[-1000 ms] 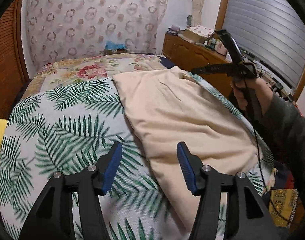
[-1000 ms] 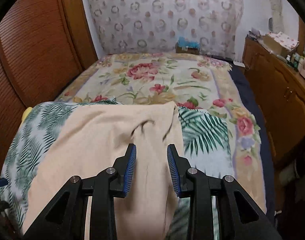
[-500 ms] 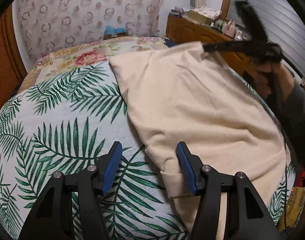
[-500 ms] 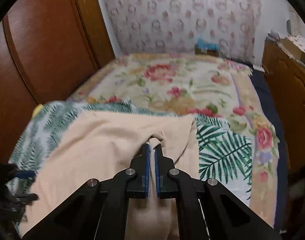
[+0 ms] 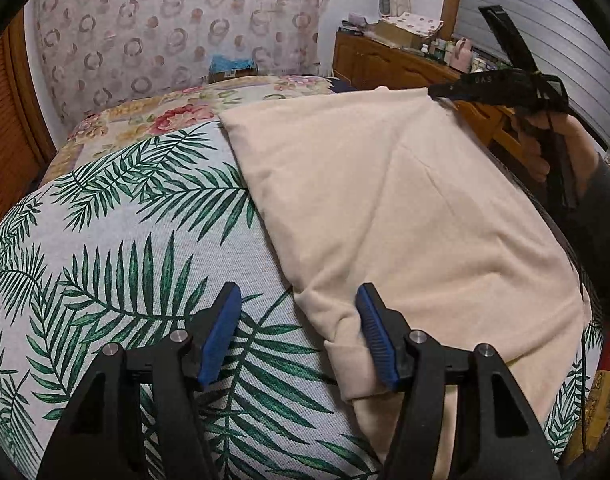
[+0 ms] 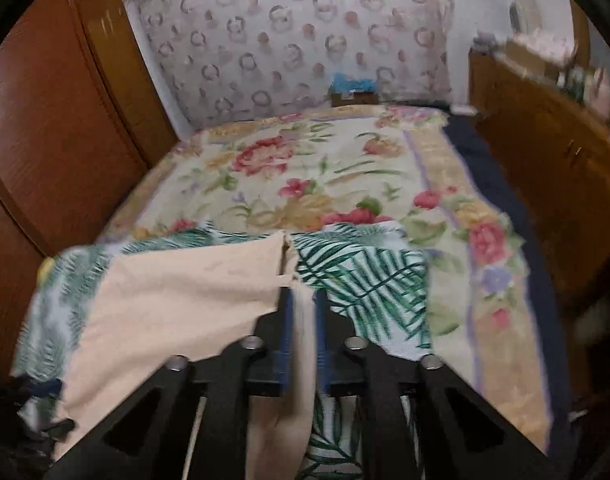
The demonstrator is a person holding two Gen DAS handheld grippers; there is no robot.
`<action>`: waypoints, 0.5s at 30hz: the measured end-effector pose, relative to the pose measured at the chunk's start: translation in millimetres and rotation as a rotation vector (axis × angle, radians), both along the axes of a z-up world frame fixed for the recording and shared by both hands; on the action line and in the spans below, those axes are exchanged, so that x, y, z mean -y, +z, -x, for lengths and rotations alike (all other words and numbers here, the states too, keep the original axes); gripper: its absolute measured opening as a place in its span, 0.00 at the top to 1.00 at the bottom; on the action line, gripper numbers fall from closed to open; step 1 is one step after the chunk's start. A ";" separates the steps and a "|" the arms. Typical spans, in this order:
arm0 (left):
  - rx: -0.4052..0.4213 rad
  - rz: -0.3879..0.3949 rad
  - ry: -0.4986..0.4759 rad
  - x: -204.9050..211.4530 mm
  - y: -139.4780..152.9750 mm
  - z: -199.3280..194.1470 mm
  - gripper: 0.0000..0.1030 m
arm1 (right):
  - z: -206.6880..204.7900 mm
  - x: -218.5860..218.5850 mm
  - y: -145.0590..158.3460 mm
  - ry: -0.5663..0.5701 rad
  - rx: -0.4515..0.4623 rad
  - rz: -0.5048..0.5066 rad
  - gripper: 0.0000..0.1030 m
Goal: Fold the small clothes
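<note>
Cream garment (image 5: 405,216) lies spread on the palm-leaf cloth (image 5: 117,264) at the near end of the bed, w/ a floral bedspread (image 6: 305,168) beyond. Left gripper (image 5: 299,334) is low over the near hem, jaws abt half open: right-hand pad (image 5: 375,340) sits against the folded cuff, left-hand pad over bare leaf cloth, nothing pinched. Right gripper (image 6: 303,320), held by a hand (image 5: 561,148) at the far corner, has that corner lifted off the bed w/ fabric between its narrow jaws, which have just been opening a bit; right wrist view is blurred, but cloth looks pressed betw. the pads.
</note>
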State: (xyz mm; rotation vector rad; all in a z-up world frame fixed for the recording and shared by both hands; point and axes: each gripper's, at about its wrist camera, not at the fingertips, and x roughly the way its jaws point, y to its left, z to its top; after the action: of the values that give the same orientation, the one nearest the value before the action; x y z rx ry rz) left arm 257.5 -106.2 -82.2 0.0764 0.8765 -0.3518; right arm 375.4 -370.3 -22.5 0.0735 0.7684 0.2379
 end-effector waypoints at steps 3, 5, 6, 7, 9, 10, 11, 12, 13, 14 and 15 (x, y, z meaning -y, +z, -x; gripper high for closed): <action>0.001 -0.002 0.004 -0.3 0.3 1.2 0.41 | 12.5 -11.4 14.5 0.035 0.034 0.043 0.70; -0.003 0.003 0.016 -1.5 3.3 6.3 0.41 | 24.2 -20.5 20.7 0.055 0.048 0.051 0.69; 0.001 0.009 0.016 -2.5 5.5 10.7 0.41 | 36.0 -21.7 25.4 0.065 0.054 0.058 0.69; 0.008 0.016 0.012 -3.1 8.3 16.4 0.41 | 49.1 -21.2 28.2 0.084 0.054 0.064 0.69; 0.017 0.023 0.004 -3.9 13.6 29.3 0.41 | 78.3 -21.3 33.0 0.126 0.052 0.071 0.69; 0.018 0.027 -0.004 -4.1 15.4 36.7 0.41 | 92.3 -20.5 34.8 0.139 0.049 0.076 0.69; 0.018 0.031 -0.014 -4.2 16.4 45.5 0.41 | 107.2 -18.4 36.5 0.150 0.043 0.080 0.69; 0.015 0.036 -0.022 -5.0 16.7 52.2 0.41 | 124.8 -17.4 36.5 0.161 0.039 0.081 0.69; 0.010 0.040 -0.029 -5.2 16.6 60.1 0.41 | 137.2 -12.0 37.7 0.167 0.038 0.078 0.69; 0.006 0.048 -0.035 -6.1 16.4 69.0 0.41 | 153.6 -9.5 36.0 0.171 0.035 0.075 0.65; 0.001 0.060 -0.038 -7.6 15.9 78.1 0.41 | 167.5 -6.2 33.8 0.173 0.032 0.066 0.60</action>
State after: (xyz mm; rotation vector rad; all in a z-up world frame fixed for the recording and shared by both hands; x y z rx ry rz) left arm 179.4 -98.6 -66.4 0.0383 0.8638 -0.4136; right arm 207.9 -364.1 11.4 -0.0596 0.7504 0.3771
